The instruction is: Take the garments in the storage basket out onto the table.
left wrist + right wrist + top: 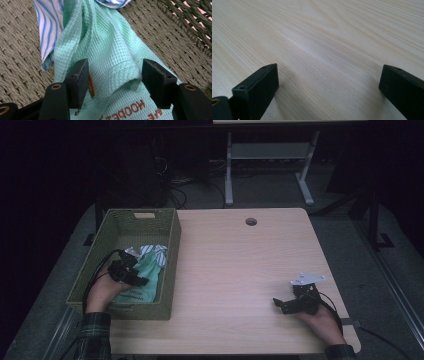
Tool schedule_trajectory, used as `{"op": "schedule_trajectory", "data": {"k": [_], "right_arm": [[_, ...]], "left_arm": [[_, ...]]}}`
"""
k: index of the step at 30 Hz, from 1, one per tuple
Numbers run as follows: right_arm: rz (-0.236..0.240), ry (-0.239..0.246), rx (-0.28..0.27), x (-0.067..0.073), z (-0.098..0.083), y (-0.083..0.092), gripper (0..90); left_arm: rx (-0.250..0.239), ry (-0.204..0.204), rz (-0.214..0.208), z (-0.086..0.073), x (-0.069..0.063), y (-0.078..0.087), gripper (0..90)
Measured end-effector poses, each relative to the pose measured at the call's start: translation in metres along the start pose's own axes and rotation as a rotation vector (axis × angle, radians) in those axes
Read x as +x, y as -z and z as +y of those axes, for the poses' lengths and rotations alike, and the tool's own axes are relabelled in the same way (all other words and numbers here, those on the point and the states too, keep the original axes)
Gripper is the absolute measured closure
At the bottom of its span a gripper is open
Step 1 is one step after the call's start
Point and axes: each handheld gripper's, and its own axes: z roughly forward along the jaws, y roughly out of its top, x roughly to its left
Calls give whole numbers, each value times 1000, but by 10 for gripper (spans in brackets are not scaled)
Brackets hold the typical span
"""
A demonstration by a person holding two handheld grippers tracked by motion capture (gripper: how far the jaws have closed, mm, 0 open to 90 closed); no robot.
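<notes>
Basket (170, 251) of green woven wicker sits on the far left part of a pale wooden desk (240, 270), and everything here is placed in relation to it. Inside the basket lies a mint-green waffle-weave towel (145, 279), with orange stitched lettering near its closer end, and a white cloth with blue stripes (154, 251) lies bunched just beyond it, toward the basket's far wall, with one edge overlapping the towel. Your left tool (142, 281) reaches down into the basket from its near side, your hand (106, 291) and plaid sleeve (95, 335) coming in over the near wall. In the left gripper view, the left tool (113, 75) straddles a raised fold of the towel (105, 50): the jaws stand partly open, one on each side of the fold, and they look close against the cloth, but no firm pinch shows. The striped cloth (48, 27) lies beyond the jaws, on the basket's woven floor (20, 50). Your right tool (279, 304) rests well away from the basket, near the desk's right front part, held in your right hand (320, 322). In the right gripper view its jaws stand wide apart over bare wood (324, 45), holding nothing.
</notes>
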Motion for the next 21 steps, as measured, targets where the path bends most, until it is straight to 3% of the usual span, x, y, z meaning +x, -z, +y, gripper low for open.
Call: {"op": "schedule_trajectory", "data": {"k": [7, 13, 18, 21], "right_arm": [[0, -1, 1, 0, 0, 0, 23], [0, 0, 0, 0, 0, 0, 23], [0, 0, 0, 0, 0, 0, 23], [0, 0, 0, 0, 0, 0, 23]], "left_arm": [[23, 16, -10, 0, 0, -1, 484], [35, 72, -76, -1, 6, 1, 701], [38, 113, -118, -1, 9, 4, 807], [23, 128, -137, -1, 9, 6, 821]]}}
